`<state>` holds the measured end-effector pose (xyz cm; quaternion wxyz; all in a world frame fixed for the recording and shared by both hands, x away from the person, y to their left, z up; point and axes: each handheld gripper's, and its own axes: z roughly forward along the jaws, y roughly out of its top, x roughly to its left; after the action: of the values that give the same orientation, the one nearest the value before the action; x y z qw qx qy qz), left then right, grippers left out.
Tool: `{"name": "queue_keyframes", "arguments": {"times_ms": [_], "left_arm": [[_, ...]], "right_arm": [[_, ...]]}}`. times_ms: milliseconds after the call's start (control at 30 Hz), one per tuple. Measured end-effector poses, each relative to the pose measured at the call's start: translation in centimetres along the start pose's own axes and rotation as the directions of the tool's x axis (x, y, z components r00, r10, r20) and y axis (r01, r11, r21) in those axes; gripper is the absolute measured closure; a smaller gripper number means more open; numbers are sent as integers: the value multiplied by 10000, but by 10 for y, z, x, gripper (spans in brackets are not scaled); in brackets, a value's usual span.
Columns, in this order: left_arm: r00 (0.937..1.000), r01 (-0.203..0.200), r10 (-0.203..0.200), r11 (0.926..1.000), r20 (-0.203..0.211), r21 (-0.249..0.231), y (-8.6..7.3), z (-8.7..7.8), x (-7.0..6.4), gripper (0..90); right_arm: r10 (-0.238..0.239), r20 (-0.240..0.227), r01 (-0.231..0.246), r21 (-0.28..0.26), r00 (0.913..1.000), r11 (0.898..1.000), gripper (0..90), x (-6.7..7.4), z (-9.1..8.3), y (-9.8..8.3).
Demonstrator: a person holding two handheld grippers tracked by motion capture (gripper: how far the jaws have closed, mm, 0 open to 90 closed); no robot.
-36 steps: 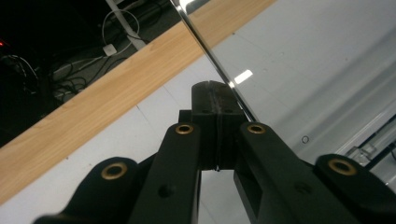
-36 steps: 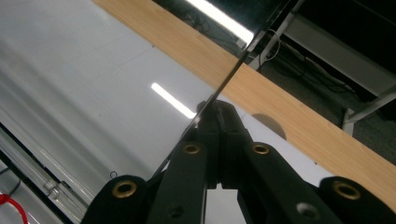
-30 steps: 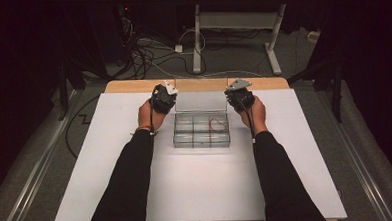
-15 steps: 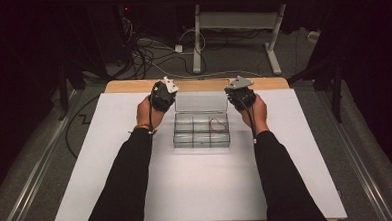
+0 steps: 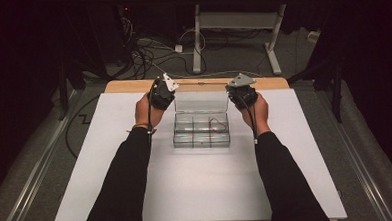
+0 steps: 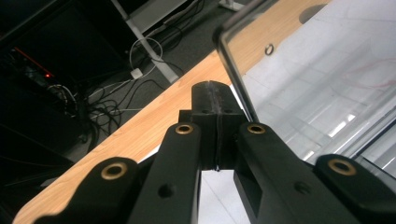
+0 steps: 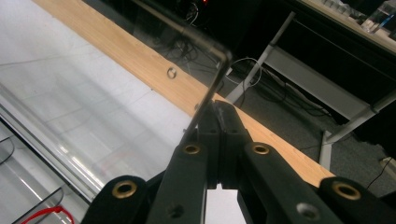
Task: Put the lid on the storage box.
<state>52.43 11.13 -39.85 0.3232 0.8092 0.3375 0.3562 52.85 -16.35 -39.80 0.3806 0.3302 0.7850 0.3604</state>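
1. Left tool [image 5: 162, 92] and right tool [image 5: 241, 91]: jaws closed on themselves, nothing pinched, one at each far corner of the clear lid [image 5: 201, 101], pressing its side edges.
2. Progress, judged: lid is raised, standing about upright on the far hinge; opening looks nearly done, what's left is tipping it fully back and letting go.
3. Clear box [image 5: 201, 132] sits mid-worktop [image 5: 197, 190], between the hands.
4. Contents: divided compartments, mostly empty; a thin red item [image 5: 215, 123] in a right compartment, too small to identify.
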Motion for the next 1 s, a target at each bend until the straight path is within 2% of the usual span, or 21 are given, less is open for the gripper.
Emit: {"name": "queue_keyframes", "arguments": {"times_ms": [133, 167, 300, 367, 567, 667, 833, 1000], "left_arm": [[9999, 118, -117, 9999, 60, -107, 1, -4, 2, 877], [9999, 137, -136, 9998, 42, -115, 1, -5, 1, 877], [9999, 130, -129, 9998, 63, -140, 2, -8, 1, 877], [9999, 129, -128, 9998, 59, -175, 3, -10, 2, 877], [9992, 389, -385, 9983, 110, -431, 4, -17, 2, 877], [9993, 370, -366, 9983, 100, -445, 3, -19, 1, 876], [9996, 256, -249, 9986, 134, -472, 3, -23, 0, 876], [9998, 79, -70, 9984, 164, -558, 2, -28, -1, 876]], "right_arm": [[67, 21, -67, -52, 10000, 10000, 900, 1, -4, 2], [247, 59, -246, -51, 9997, 9997, 900, 2, -5, 3], [415, 41, -415, 58, 9991, 9991, 900, 2, -8, 3], [424, 163, -426, 79, 9990, 9991, 900, 4, -10, 5], [484, 135, -483, -72, 9987, 9988, 900, 4, -16, 7], [418, 198, -416, -68, 9989, 9991, 900, 5, -18, 7], [593, 278, -591, -105, 9979, 9982, 900, 8, -21, 5], [488, 318, -486, -70, 9983, 9988, 900, 11, -25, 4]]}}
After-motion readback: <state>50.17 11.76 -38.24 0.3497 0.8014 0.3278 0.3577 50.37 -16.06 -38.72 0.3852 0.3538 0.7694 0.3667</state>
